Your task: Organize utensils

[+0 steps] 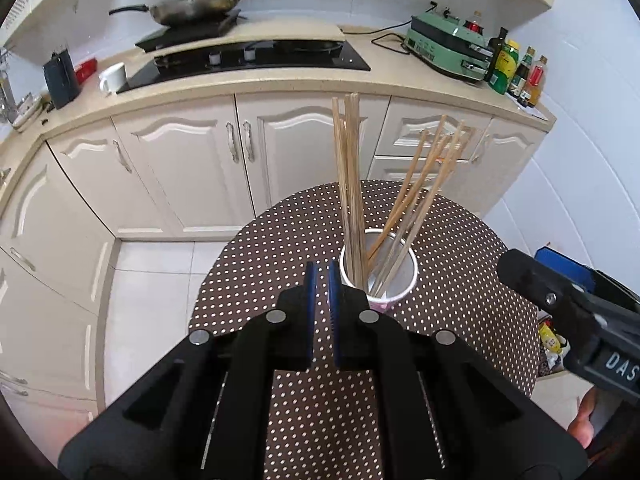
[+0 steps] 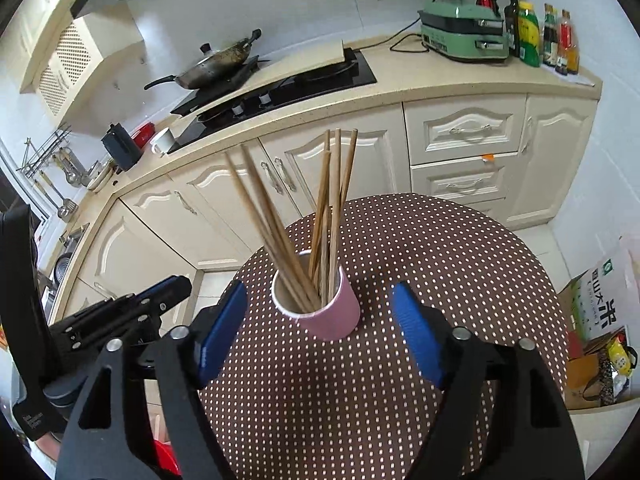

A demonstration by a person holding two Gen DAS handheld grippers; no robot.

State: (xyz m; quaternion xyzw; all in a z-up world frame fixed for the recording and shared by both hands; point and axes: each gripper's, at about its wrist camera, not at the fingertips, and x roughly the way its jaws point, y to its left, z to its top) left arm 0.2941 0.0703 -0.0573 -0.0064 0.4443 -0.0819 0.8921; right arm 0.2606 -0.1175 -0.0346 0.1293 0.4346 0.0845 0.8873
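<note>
Left gripper point(image 1: 322, 276) closed and empty, right gripper point(image 2: 320, 300) spread wide before pink cup point(image 2: 330, 312) of chopsticks point(image 2: 332, 216) on dotted table point(image 2: 440, 264).

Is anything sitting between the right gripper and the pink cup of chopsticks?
Nothing visible. The right gripper is open, and only bare dotted tablecloth lies between its blue pads and the pink cup, which holds the chopsticks.

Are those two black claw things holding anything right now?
No, neither. The left gripper has its jaws shut on nothing; the right gripper is open. The chopsticks stand in the pink cup.
</note>
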